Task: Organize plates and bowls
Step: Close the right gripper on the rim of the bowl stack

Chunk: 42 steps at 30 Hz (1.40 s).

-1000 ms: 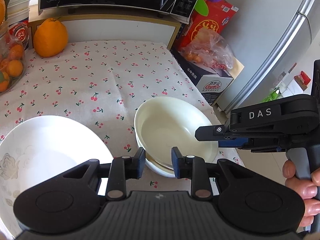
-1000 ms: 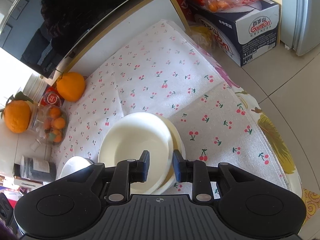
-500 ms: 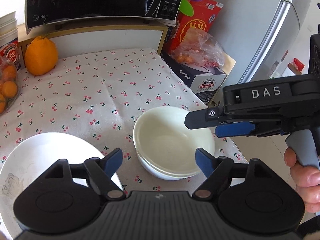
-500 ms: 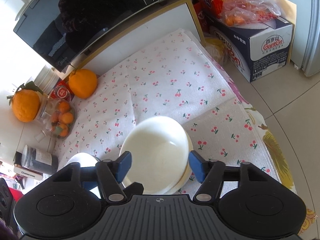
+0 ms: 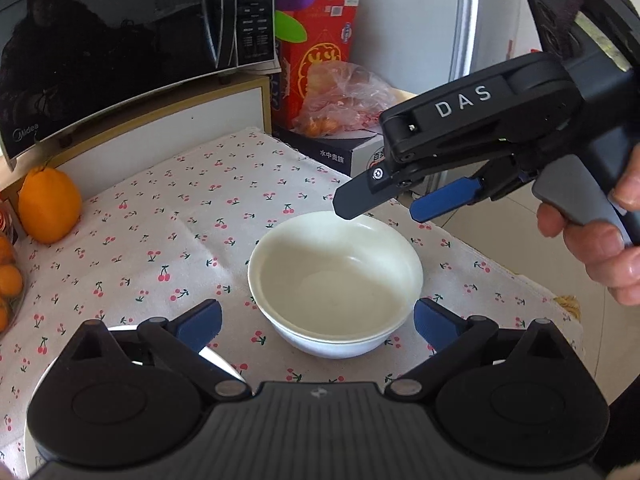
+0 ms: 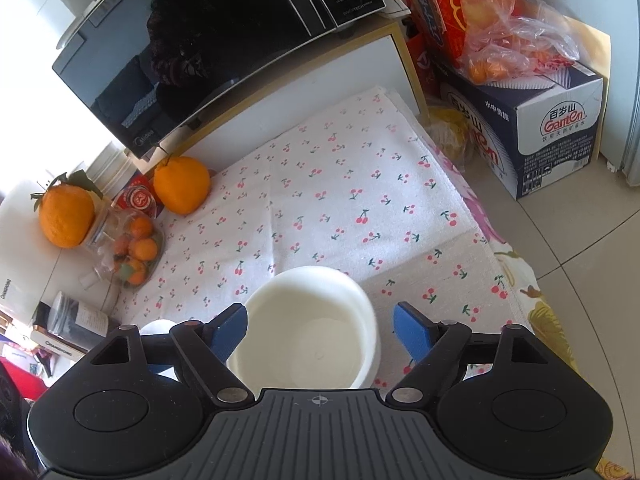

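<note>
The stacked bowls (image 5: 335, 280) sit on the desk (image 5: 200, 216) between the spread left tongs (image 5: 318, 320); the right tongs (image 6: 320, 330) also gape above them.

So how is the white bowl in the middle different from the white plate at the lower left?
The bowl is deep with steep walls and seems to be nested in a second bowl, showing a doubled rim; the plate looks flat and shallow. The bowl sits in full view between the open left gripper's fingers, while the plate is mostly hidden behind that gripper's body. Both are plain white and rest on the cherry-print cloth.
</note>
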Tool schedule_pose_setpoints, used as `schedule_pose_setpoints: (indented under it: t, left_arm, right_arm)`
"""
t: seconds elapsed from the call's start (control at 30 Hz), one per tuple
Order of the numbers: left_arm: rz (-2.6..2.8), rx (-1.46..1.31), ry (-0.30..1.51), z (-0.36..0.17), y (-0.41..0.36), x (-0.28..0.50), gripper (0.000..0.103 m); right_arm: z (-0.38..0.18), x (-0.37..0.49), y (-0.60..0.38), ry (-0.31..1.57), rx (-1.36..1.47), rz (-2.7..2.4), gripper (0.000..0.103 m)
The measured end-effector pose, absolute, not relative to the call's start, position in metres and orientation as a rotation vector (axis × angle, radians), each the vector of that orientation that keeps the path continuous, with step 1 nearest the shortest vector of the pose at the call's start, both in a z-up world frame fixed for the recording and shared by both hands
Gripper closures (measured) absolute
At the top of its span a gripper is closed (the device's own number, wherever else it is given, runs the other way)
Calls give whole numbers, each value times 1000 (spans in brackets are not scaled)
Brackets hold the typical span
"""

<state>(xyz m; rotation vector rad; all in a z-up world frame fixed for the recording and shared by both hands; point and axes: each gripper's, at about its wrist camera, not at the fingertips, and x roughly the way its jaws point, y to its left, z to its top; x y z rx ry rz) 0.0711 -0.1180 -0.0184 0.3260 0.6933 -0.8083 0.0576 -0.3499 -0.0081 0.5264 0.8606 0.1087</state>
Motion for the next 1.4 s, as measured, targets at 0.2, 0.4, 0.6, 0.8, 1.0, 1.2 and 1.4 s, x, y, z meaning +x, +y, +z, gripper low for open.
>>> schedule_pose_setpoints:
  t: [0.2, 0.4, 0.6, 0.8, 1.0, 1.2, 1.4]
  left_arm:
    - [-838, 411, 676, -27, -125, 65, 0]
    - [-826, 435, 717, -34, -129, 68, 1]
    - [-832, 432, 742, -35, -134, 70, 3]
    - [-842, 424, 772, -39, -138, 75, 11]
    - [-834, 413, 782, -40, -137, 77, 17]
    - [-836, 400, 782, -38, -136, 78, 20]
    - [-841, 402, 780, -38, -136, 77, 23]
  right_arm:
    - [-26, 60, -360, 895, 585, 90, 21]
    - [-39, 62, -364, 950, 644, 62, 21]
    - [-43, 64, -363, 963, 668, 60, 22]
    - [-50, 67, -359, 998, 666, 44, 50]
    - [-53, 70, -355, 1011, 639, 43, 71]
    - [-52, 71, -351, 1006, 598, 40, 76]
    - [-49, 70, -351, 994, 570, 33, 77]
